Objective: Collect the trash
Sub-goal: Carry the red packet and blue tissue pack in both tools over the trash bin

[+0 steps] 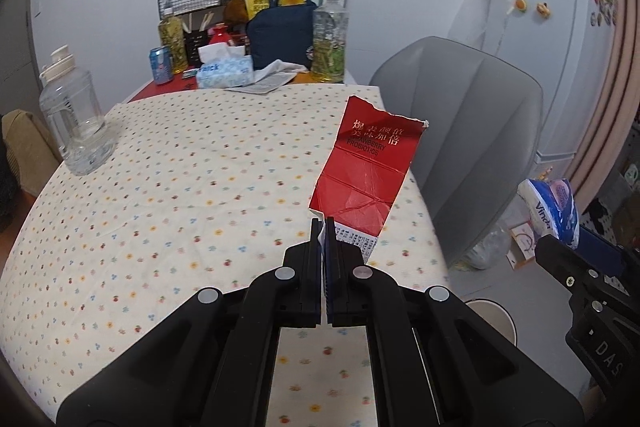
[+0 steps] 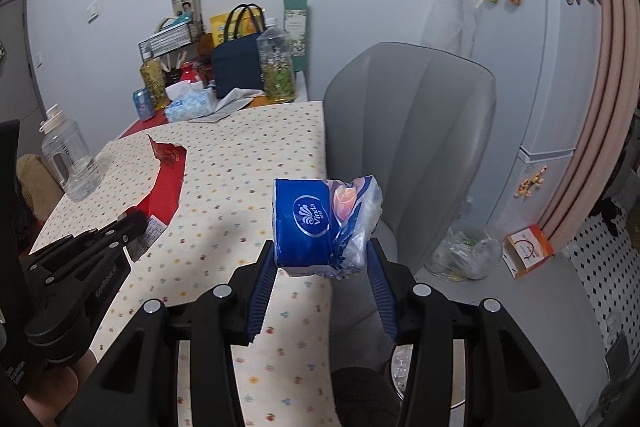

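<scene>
1. The left claw [image 1: 323, 227] sits low in the middle of the left wrist view, its jaws pressed together on the bottom edge of a torn red wrapper [image 1: 366, 163].
2. The wrapper stands up from the jaws and leans toward the upper right, with white print near its top and a ragged upper edge.
3. The right claw [image 2: 322, 263] sits at lower centre of the right wrist view, its blue pads [image 2: 262, 293] part way apart and clamped on both sides of a blue tissue pack [image 2: 316, 223].
4. The pack's crumpled clear plastic end bulges toward the right pad.
5. In the right wrist view the left claw [image 2: 136, 221] shows at the lower left, with the red wrapper [image 2: 166, 179] rising from it.
6. Both items are held above a table with a dotted cloth [image 1: 160, 187].
7. A clear water jug [image 1: 72, 123] stands on the cloth at the left of the frame.
8. A grey chair [image 2: 408, 147] stands against the table's right edge.
9. Bottles, a navy bag [image 1: 280, 35] and a tissue box [image 1: 224, 71] crowd the far end at upper centre.
10. A white fridge [image 2: 532, 47] stands at the upper right.
</scene>
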A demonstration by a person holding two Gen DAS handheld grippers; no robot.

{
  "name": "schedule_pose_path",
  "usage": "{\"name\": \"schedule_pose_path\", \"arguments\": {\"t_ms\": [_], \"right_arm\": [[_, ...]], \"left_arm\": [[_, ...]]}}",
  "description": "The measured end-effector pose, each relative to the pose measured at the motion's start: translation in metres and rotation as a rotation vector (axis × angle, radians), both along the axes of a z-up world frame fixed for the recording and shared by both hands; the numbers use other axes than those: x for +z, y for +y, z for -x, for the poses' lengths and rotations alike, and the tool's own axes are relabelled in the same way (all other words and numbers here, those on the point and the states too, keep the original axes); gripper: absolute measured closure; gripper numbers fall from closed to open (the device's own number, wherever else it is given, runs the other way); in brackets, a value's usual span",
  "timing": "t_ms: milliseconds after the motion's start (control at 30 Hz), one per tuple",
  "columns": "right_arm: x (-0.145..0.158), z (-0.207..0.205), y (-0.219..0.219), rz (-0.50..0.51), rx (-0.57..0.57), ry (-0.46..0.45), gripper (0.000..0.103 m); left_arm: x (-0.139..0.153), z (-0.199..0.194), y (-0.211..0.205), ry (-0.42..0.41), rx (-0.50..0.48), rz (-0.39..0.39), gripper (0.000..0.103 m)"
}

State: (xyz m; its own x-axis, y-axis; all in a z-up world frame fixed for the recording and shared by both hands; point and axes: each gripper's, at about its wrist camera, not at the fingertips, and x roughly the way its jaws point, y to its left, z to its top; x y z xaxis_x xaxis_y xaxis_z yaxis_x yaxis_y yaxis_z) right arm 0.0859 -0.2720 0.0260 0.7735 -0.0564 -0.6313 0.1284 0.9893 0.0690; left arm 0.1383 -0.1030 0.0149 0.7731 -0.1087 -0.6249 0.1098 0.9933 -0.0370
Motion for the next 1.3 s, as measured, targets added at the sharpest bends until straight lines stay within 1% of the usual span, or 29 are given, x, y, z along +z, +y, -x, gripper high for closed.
{"name": "schedule_pose_path", "arguments": {"t_ms": [133, 333, 767, 1200, 1300], "right_arm": [[-0.002, 0.003, -0.018, -0.006, -0.037, 0.002, 0.058], [-0.005, 0.01, -0.05, -0.015, -0.104, 0.005, 0.058], [-0.024, 0.018, -0.112, -0.039, -0.254, 0.034, 0.057], [-0.048, 0.031, -0.178, -0.082, -0.372, 0.063, 0.057], [-0.054, 0.033, -0.19, -0.09, -0.394, 0.07, 0.053]], "left_arm": [[0.001, -0.002, -0.022, -0.002, -0.038, -0.008, 0.101], [-0.001, -0.006, -0.064, 0.004, -0.119, -0.022, 0.101], [-0.015, -0.014, -0.141, 0.04, -0.275, -0.051, 0.101], [-0.035, -0.019, -0.207, 0.089, -0.373, -0.098, 0.101], [-0.039, -0.02, -0.22, 0.099, -0.389, -0.107, 0.101]]}}
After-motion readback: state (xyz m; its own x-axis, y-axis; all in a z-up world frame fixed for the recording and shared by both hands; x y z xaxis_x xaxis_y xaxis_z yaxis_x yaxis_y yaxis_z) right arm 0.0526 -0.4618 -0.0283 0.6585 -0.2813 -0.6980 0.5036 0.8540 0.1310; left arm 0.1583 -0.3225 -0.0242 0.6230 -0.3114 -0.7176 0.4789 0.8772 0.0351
